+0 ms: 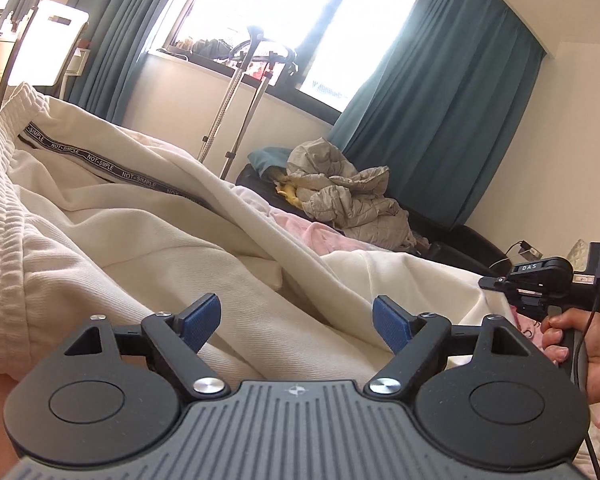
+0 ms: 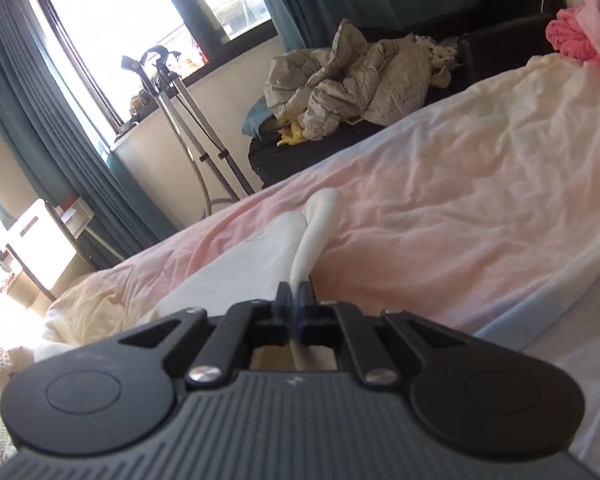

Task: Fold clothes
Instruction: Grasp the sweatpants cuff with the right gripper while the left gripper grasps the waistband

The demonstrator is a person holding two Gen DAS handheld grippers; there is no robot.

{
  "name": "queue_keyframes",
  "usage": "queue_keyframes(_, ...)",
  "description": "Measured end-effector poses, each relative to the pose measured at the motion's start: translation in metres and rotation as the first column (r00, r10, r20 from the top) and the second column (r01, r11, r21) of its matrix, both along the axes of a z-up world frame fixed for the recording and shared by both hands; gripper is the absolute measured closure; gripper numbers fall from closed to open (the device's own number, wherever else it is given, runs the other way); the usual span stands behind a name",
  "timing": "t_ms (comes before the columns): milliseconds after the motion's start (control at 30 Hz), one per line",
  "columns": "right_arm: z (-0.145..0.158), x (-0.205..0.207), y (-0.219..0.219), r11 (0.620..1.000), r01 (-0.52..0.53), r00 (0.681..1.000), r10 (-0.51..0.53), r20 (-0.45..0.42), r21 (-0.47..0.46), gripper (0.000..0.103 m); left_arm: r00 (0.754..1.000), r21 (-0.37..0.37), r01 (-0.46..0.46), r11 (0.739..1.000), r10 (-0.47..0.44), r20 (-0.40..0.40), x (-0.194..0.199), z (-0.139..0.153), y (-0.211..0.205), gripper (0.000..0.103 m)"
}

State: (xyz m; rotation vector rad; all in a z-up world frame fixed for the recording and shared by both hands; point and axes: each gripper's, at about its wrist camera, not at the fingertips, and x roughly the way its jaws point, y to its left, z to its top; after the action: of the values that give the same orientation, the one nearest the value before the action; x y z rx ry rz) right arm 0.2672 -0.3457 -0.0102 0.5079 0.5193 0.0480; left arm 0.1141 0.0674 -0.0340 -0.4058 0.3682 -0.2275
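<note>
Cream trousers [image 1: 112, 236] with a ribbed waistband and a dark "NOT-SIMPLE" side stripe lie rumpled on the bed in the left wrist view. My left gripper [image 1: 296, 322] is open, its blue pads apart just above the cream cloth, holding nothing. My right gripper [image 2: 295, 300] is shut on a fold of the cream trousers [image 2: 320, 232], which runs away from the jaws over the pink sheet. The right gripper also shows in the left wrist view [image 1: 540, 276], held in a hand at the trousers' far end.
A pink and cream bedsheet [image 2: 440, 200] covers the bed. A grey quilted jacket [image 2: 352, 80] lies on a black sofa [image 2: 500, 36] beyond. A garment steamer stand [image 2: 188, 120] stands by the window. Pink clothes [image 2: 580, 32] are piled at the far right.
</note>
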Motion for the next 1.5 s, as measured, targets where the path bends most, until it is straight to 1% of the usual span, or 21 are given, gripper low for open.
queue_keyframes(133,0.049,-0.062,-0.024,0.99,0.143,0.979,-0.144,0.145,0.017,0.1,1.0,-0.027,-0.005,1.0,0.006,0.023,-0.01,0.008,0.006,0.018)
queue_keyframes(200,0.06,-0.095,-0.039,0.975,0.219,0.957,-0.221,0.188,0.035,0.1,1.0,-0.035,-0.005,0.999,0.006,0.022,-0.015,0.011,0.007,0.018)
queue_keyframes(233,0.061,-0.11,-0.046,0.965,0.261,0.947,-0.262,0.187,0.027,0.1,1.0,-0.034,-0.008,0.999,0.008,0.015,-0.017,0.011,0.007,0.018)
queue_keyframes(367,0.032,-0.161,-0.083,0.925,0.374,0.92,-0.379,0.096,0.071,0.1,0.999,-0.04,-0.022,0.999,0.02,-0.045,-0.021,0.012,0.01,0.018)
queue_keyframes(500,-0.028,-0.193,-0.118,0.9,0.373,0.927,-0.373,-0.046,0.226,0.099,0.99,-0.074,-0.063,0.995,0.053,-0.129,-0.027,0.015,0.02,0.017)
queue_keyframes(567,-0.049,-0.202,-0.134,0.869,0.362,0.932,-0.347,-0.106,0.338,0.098,0.979,-0.098,-0.099,0.99,0.08,-0.185,-0.032,0.019,0.028,0.017)
queue_keyframes(600,-0.055,-0.205,-0.14,0.857,0.356,0.934,-0.336,-0.118,0.373,0.095,0.976,-0.119,-0.112,0.987,0.086,-0.202,-0.035,0.021,0.033,0.017)
queue_keyframes(700,-0.058,-0.209,-0.147,0.833,0.331,0.941,-0.327,-0.088,0.442,0.095,0.97,-0.207,-0.138,0.969,0.09,-0.225,-0.048,0.025,0.049,0.015)
queue_keyframes(767,-0.064,-0.209,-0.15,0.791,0.309,0.945,-0.316,-0.081,0.529,0.094,0.965,-0.258,-0.165,0.952,0.102,-0.241,-0.054,0.025,0.06,0.012)
queue_keyframes(833,-0.069,-0.209,-0.153,0.766,0.301,0.946,-0.316,-0.076,0.568,0.092,0.953,-0.304,-0.202,0.931,0.115,-0.28,-0.054,0.018,0.069,0.012)
queue_keyframes(867,-0.071,-0.208,-0.155,0.752,0.3,0.945,-0.316,-0.079,0.587,0.087,0.946,-0.326,-0.221,0.919,0.121,-0.3,-0.055,0.015,0.073,0.012)
queue_keyframes(900,-0.075,-0.207,-0.158,0.734,0.3,0.945,-0.317,-0.084,0.609,0.077,0.94,-0.356,-0.238,0.904,0.121,-0.32,-0.053,0.011,0.077,0.012)
queue_keyframes(967,-0.079,-0.206,-0.162,0.703,0.295,0.944,-0.32,-0.081,0.647,0.066,0.932,-0.429,-0.261,0.865,0.111,-0.344,-0.048,-0.002,0.083,0.012)
queue_keyframes(1000,-0.08,-0.205,-0.164,0.694,0.291,0.943,-0.323,-0.076,0.659,0.063,0.929,-0.464,-0.272,0.843,0.105,-0.354,-0.046,-0.008,0.085,0.012)
queue_keyframes(1033,-0.081,-0.203,-0.165,0.69,0.288,0.942,-0.327,-0.07,0.664,0.06,0.927,-0.499,-0.283,0.819,0.099,-0.363,-0.043,-0.014,0.088,0.012)
queue_keyframes(1100,-0.083,-0.197,-0.166,0.682,0.287,0.942,-0.327,-0.071,0.673,0.05,0.922,-0.546,-0.303,0.781,0.094,-0.377,-0.036,-0.027,0.09,0.012)
queue_keyframes(1200,-0.089,-0.183,-0.165,0.665,0.288,0.944,-0.318,-0.088,0.689,0.049,0.892,-0.578,-0.378,0.723,0.119,-0.435,-0.021,-0.048,0.095,0.012)
queue_keyframes(1300,-0.096,-0.163,-0.161,0.671,0.276,0.95,-0.299,-0.09,0.688,0.049,0.864,-0.587,-0.446,0.676,0.153,-0.48,-0.005,-0.065,0.104,0.012)
queue_keyframes(1433,-0.1,-0.148,-0.158,0.687,0.263,0.953,-0.295,-0.07,0.677,0.049,0.851,-0.62,-0.492,0.612,0.186,-0.491,0.008,-0.076,0.118,0.013)
queue_keyframes(1467,-0.101,-0.145,-0.158,0.697,0.258,0.954,-0.295,-0.061,0.669,0.052,0.849,-0.629,-0.5,0.596,0.191,-0.493,0.011,-0.078,0.121,0.016)
queue_keyframes(1500,-0.102,-0.144,-0.158,0.711,0.251,0.955,-0.293,-0.048,0.657,0.065,0.845,-0.622,-0.507,0.597,0.201,-0.496,0.013,-0.078,0.123,0.018)
